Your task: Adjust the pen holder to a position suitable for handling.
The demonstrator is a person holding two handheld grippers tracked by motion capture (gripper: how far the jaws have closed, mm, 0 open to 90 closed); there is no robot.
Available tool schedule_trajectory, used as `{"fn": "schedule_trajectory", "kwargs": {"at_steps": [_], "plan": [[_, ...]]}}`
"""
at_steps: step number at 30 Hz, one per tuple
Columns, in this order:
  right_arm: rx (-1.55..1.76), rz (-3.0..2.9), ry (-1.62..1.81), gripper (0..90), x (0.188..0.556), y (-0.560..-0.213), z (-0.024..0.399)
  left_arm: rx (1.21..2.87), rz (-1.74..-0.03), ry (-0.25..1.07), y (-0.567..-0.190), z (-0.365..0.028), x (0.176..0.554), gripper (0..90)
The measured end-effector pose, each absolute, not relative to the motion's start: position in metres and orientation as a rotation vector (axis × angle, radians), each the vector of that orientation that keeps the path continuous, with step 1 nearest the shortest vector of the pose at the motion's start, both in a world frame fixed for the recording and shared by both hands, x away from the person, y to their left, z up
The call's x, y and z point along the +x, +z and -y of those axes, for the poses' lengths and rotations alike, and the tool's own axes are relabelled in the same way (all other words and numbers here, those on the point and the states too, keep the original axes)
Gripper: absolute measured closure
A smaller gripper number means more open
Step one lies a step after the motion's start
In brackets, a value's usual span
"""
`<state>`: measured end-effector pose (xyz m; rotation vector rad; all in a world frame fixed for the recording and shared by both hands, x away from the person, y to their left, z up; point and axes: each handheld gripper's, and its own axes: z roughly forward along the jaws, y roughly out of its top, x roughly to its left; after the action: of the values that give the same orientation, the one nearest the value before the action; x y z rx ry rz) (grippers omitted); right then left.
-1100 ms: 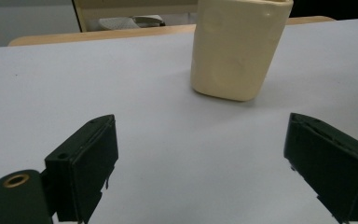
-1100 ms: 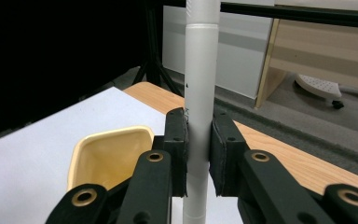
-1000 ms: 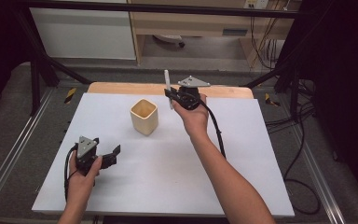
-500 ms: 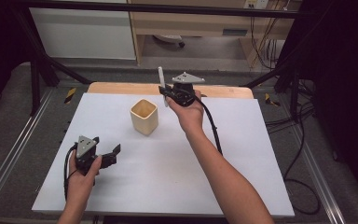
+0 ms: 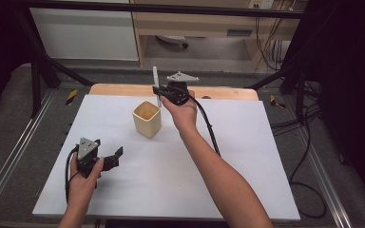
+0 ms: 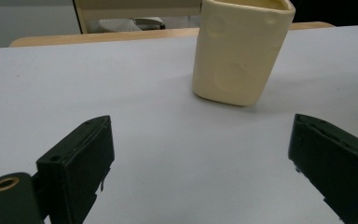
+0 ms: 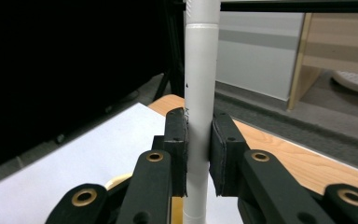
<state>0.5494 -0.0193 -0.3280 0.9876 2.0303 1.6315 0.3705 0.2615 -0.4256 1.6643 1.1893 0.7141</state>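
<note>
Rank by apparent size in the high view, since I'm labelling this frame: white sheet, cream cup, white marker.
1. white sheet
2. cream cup
3. white marker, thinnest; partly hidden by the right gripper, so its full length is unsure.

Cup [image 5: 147, 118]: stands on the sheet [image 5: 266, 156], upper middle of the high view, well in from every edge.
Sheet: lies over the table, whose board [image 5: 123, 89] shows as a strip along its far edge.
Right gripper [image 5: 160, 91]: raised just right of and behind the cup, upper centre of the frame.
Marker [image 5: 156, 83]: upright between that gripper's jaws, above the cup's far right corner; in the right gripper view [image 7: 200, 93] it runs top to bottom through the middle.
Left gripper [image 5: 114, 157]: lower left of the frame, near the sheet's front left, well apart from the cup.
Cup from the left gripper view [image 6: 240, 49]: ahead, upper right of centre.
</note>
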Motion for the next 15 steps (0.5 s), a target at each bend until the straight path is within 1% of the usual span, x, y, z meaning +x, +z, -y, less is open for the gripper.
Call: {"fn": "schedule_trajectory", "kwargs": {"at_steps": [15], "plan": [[1.016, -2.033, 1.656, 78.5, 0.562, -0.331, 0.004, 1.66, -1.198, 0.725, -0.425, -0.265, 0.37, 7.3]]}}
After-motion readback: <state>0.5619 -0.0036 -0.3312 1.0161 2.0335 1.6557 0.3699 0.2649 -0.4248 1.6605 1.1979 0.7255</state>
